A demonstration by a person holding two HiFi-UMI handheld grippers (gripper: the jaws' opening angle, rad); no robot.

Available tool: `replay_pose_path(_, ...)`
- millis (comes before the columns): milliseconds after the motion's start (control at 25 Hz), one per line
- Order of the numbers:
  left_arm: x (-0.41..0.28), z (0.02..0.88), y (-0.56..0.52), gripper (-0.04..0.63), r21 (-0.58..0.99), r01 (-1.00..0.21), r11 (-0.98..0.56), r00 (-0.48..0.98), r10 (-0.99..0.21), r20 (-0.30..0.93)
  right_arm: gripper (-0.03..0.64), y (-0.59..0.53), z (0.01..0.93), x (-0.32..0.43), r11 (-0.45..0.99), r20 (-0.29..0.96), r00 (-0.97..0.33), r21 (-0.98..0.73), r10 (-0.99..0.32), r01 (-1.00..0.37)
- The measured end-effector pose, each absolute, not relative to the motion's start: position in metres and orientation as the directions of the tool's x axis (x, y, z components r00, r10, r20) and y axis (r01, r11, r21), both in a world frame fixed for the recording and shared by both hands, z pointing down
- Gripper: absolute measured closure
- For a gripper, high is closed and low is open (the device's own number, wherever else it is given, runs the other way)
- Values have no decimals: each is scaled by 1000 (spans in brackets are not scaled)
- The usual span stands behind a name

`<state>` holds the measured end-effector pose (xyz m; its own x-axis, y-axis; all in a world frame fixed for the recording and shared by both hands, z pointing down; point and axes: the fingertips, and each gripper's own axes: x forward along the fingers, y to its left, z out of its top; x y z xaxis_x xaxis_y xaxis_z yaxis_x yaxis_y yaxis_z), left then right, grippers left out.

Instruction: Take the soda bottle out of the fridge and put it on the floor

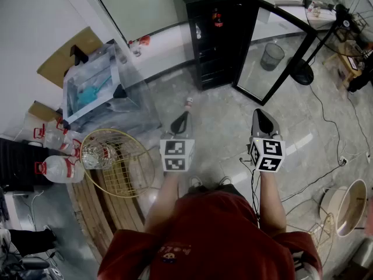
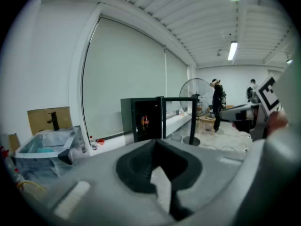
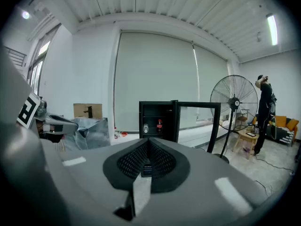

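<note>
Soda bottle (image 3: 160, 125) stands on an upper shelf inside the fridge (image 1: 213, 45), whose glass door (image 1: 274, 57) is swung wide to your right. Bare floor (image 1: 221, 127) lies open between you and the fridge front. A wire fan guard (image 1: 116, 162) crowds the left edge, and a standing fan (image 1: 337, 10) sits beyond the door. Your left gripper (image 1: 187, 105) and right gripper (image 1: 259, 113) both have their jaws closed together, holding nothing. Only the right gripper view shows a clear bottle (image 3: 146, 127) just beside the soda; the head view gives a red speck.

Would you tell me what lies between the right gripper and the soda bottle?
Only bare floor, in the head view; the fridge door stands open.
</note>
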<state>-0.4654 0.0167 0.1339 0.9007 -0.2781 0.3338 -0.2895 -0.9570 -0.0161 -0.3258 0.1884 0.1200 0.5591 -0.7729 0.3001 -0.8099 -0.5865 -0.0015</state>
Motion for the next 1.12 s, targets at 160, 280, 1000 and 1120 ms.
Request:
replay_pose_path(160,-458,134,30,595,-6,-281,-960,908,-267,323,615,198,122,-322,-584,302,556,-3,-775,-812)
replay_pose_path(280,-453,133,39,595,-20,-283,-959,907,-275,318,615,205,125,-318,-582,301,553,-8,-777,-813)
replay_pose_path(1000,-414,157,118,595,-36,-312,-949,881,-303,364,615,272,164,-284,-539,375,482,-59,-792,-840)
replay_pose_path(1120,-413,163,124,595,-32,-319,-947,875,-308,373,615,278,172,-281,-540,384,479,-63,-789,-839)
